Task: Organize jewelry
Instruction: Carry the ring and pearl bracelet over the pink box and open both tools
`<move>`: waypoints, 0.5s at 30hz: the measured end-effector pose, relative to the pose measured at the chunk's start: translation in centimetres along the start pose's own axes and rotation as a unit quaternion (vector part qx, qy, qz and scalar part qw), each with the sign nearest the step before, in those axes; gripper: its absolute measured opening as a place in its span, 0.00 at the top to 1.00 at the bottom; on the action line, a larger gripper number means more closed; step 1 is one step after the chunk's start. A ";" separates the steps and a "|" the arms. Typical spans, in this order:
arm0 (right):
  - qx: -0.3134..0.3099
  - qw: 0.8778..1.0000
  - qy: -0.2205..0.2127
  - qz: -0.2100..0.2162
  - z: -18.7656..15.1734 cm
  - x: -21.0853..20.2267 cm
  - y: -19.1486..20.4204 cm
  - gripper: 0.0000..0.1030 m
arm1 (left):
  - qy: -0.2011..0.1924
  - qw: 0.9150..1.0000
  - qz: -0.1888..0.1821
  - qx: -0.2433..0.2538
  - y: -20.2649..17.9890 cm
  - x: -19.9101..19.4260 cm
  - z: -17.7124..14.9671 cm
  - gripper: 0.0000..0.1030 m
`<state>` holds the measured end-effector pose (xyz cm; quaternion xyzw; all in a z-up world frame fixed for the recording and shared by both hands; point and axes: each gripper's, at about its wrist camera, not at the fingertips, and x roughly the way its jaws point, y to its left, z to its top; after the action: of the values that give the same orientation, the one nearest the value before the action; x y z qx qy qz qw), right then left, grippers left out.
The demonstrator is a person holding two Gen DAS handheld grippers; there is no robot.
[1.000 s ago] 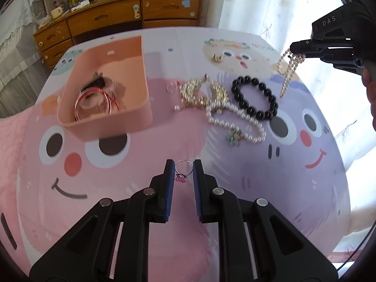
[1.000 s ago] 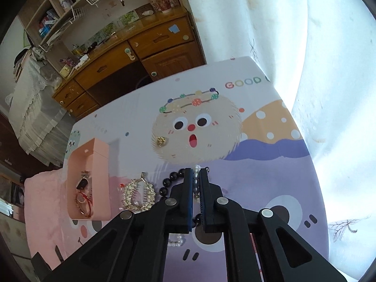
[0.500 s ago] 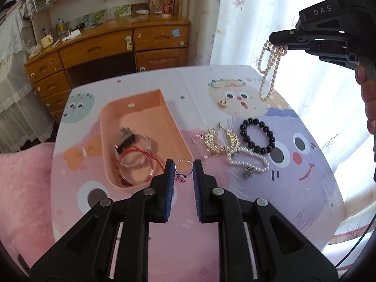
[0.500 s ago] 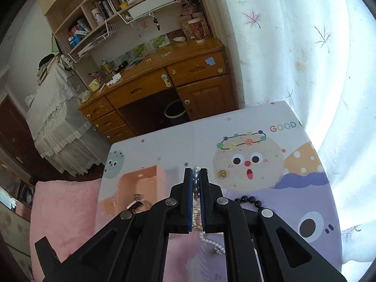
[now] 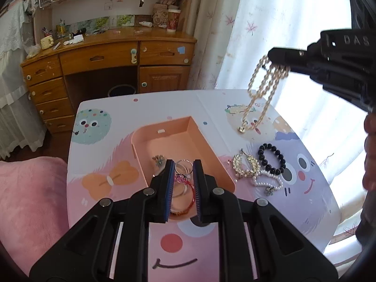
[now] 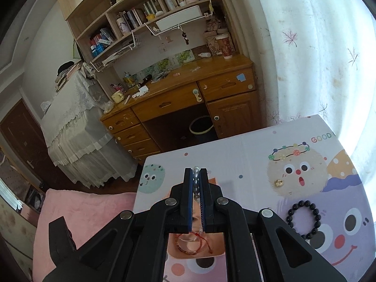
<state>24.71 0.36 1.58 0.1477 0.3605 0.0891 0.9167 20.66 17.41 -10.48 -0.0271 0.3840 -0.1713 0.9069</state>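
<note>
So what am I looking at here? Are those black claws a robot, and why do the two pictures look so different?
No robot: a person holds a pair of tongs in each hand, each with a fisheye camera looking along its fingers. One picture comes from the left tongs, the other from the right tongs.

The left tongs grip a small ring above a pink tray, which already holds bracelets. The right tongs, seen from the side in the left picture, pinch a pearl strand that dangles in the air; in their own picture you see only the pearls between the fingers.

On the cartoon-printed table beside the tray lie a black bead bracelet, a gold piece, a white pearl bracelet and a small gold item.
</note>
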 end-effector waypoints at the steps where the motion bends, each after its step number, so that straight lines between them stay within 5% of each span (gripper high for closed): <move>1: 0.002 1.000 0.002 0.001 -0.3 0.2 0.7 0.95 | -0.003 1.000 -0.005 0.000 0.6 0.1 0.2 0.87; 6: 0.014 1.000 0.007 -0.003 -2.1 1.8 2.6 0.95 | -0.012 0.999 -0.050 -0.002 1.8 0.8 0.8 0.86; 8: 0.015 1.000 0.012 -0.001 -2.6 2.1 3.1 0.89 | -0.009 0.999 -0.035 0.013 1.8 1.3 1.0 0.81; 10: 0.019 1.000 0.013 -0.005 -3.0 2.3 2.8 0.71 | -0.004 1.000 -0.014 0.026 1.8 1.8 0.8 0.42; 11: 0.023 1.000 0.010 -0.008 -3.2 2.3 2.6 0.63 | -0.007 1.000 -0.008 0.027 1.9 1.8 0.7 0.37; 15: 0.041 0.999 0.006 -0.023 -3.5 2.0 0.3 0.63 | -0.005 1.000 -0.011 0.011 2.8 1.9 0.5 0.37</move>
<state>23.69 1.92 -2.03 0.1760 0.3722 0.0543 0.9097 23.06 19.34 -11.89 -0.0224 0.3774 -0.1848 0.9071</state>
